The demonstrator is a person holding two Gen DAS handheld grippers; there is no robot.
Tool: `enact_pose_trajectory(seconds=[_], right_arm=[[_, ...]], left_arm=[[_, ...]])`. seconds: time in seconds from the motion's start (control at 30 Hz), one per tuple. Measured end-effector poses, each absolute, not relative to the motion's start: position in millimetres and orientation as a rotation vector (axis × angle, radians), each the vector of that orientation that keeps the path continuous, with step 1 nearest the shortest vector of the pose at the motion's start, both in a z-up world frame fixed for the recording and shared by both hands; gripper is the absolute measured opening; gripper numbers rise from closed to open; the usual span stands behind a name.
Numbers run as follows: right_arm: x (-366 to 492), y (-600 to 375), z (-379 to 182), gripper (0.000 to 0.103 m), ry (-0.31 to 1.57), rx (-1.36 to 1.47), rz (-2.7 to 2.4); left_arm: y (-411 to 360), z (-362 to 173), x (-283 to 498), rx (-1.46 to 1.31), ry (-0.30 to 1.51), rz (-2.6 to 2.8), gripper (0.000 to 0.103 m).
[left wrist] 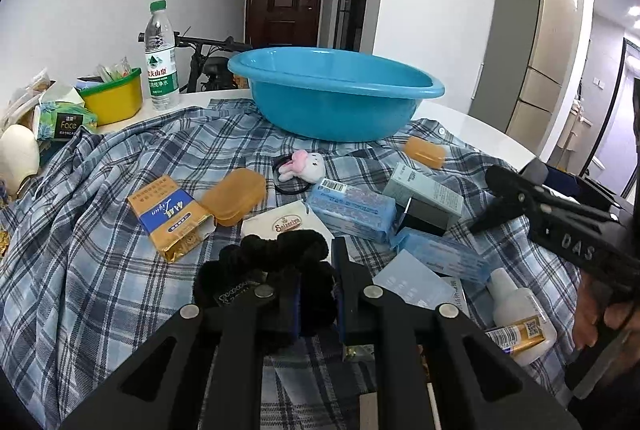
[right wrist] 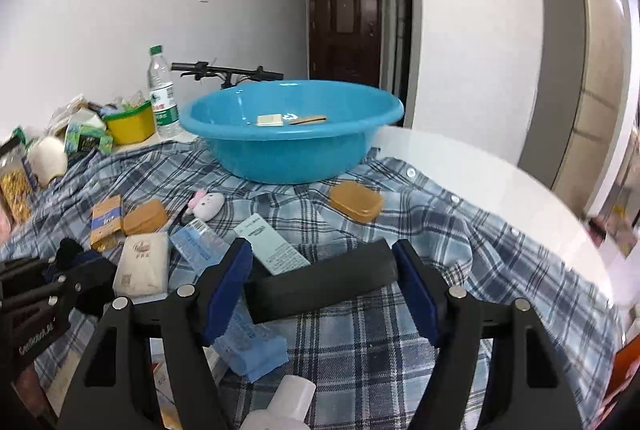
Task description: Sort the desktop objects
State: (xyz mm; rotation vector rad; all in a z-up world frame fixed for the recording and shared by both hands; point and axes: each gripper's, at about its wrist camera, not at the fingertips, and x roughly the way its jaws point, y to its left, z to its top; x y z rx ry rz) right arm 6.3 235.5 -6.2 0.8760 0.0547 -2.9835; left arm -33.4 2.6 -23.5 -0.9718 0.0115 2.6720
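Your right hand-held gripper [right wrist: 322, 284] is clamped on a black box [right wrist: 320, 284] by its two ends, its long axis lying crosswise between the blue pads and tilted up to the right, above the plaid shirt [right wrist: 460, 230] spread on the white worktop [right wrist: 460, 158] before the blue basin [right wrist: 288, 134]. Your left hand-held gripper [left wrist: 316, 294] is closed on a black scrunchie [left wrist: 264, 266], just short of a white packet reading "Saizeriya" [left wrist: 286, 224]. A gold-and-blue box marked "Liqun" [left wrist: 170, 218] points up-left, and the tissue pack [left wrist: 64, 120] says "Face".
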Motion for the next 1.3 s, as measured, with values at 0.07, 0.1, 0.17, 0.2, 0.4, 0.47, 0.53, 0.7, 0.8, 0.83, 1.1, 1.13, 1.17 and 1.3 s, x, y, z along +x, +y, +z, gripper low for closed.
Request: enact_pose_trajectory(seconds=[0.07,0.1,0.17,0.2,0.4,0.47,0.53,0.7,0.8,0.83,1.1,1.13,1.17,1.3], right_arm=[[6,231,-9,0.063,0.082,0.908,-2.954],[5,231,-11,0.052,0.086,0.935,-2.940],[-1,231,-18,0.038,0.097,1.019,-2.912],[-5,232,-23,0.039,0.100,1.061,-2.903],[-7,251,-35,0.079,-0.026,1.136,-2.852],[-3,258,-33,0.086,-0.046,1.115,-2.846],[3,264,-30,0.091,-0.040,1.096,-2.853],[16,265,-31,0.097,0.089,1.117,-2.695],[22,259,-37,0.098,0.196,1.126,-2.583],[23,257,-39,0.098,0.202,1.128,-2.556],[1,242,-71,0.103,0.273,1.362,-2.556],[-1,241,-73,0.103,0.251,1.371,-2.558],[-1,241,-73,0.103,0.234,1.364,-2.567],[1,251,-65,0.083,0.196,1.338,-2.615]], left_arm=[[3,-24,-34,-0.972,0.012,2.672,0.012],[3,-24,-33,-0.973,0.014,2.670,0.012],[5,-24,-32,-0.975,0.015,2.668,0.012],[5,-24,-32,-0.975,0.015,2.666,0.012],[6,-25,-31,-0.979,0.015,2.661,0.012],[6,-26,-31,-0.983,0.015,2.659,0.012],[7,-27,-31,-0.987,0.014,2.656,0.012],[7,-26,-30,-0.986,0.019,2.649,0.012],[9,-27,-31,-0.993,0.021,2.642,0.012],[9,-27,-31,-0.996,0.020,2.639,0.012],[17,-26,-28,-0.998,0.050,2.620,0.012],[17,-27,-29,-1.002,0.053,2.618,0.012],[17,-27,-29,-1.004,0.055,2.616,0.012],[17,-28,-30,-1.008,0.052,2.614,0.012]])
